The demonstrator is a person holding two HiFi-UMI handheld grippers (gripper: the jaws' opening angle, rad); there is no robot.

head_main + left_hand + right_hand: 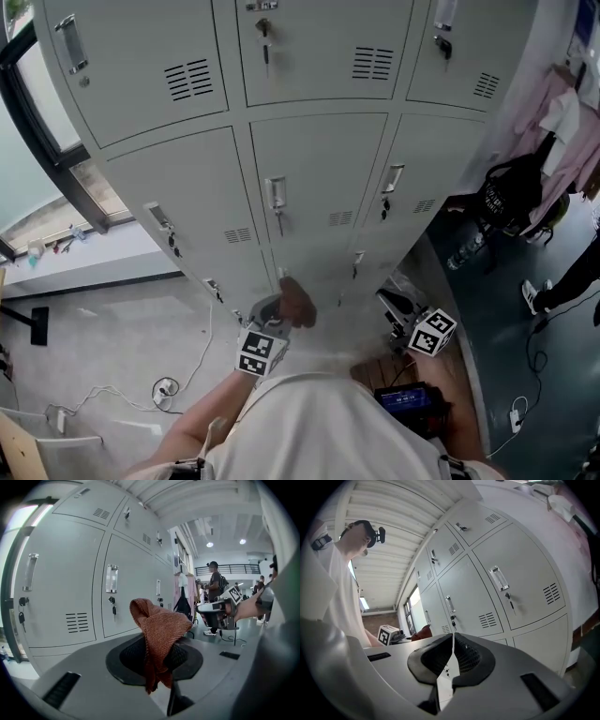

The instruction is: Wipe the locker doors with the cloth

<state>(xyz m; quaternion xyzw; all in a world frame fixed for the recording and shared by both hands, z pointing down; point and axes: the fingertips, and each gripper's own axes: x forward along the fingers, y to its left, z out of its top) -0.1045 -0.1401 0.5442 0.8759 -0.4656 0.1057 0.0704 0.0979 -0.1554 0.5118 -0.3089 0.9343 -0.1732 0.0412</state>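
Item: cloth [161,625], rust knit; soft, light, likely limp. Location: pinched mid-bunch in your left tongs [158,654], near the lower locker doors [319,178]. Grip the bunch, not an edge. Your right tongs [453,656]: pressed together, empty.

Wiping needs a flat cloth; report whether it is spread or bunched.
Bunched: the cloth is a crumpled wad pinched in the left gripper, folds draping down.

In the head view the cloth [296,302] covers the jaw tips of the left gripper [272,315], and the right gripper [394,307] shows little past its marker cube [432,332]. The cloth's pinched part is buried between the left jaws. Beyond both grippers, the top locker doors [319,47] are cut off by the upper edge.
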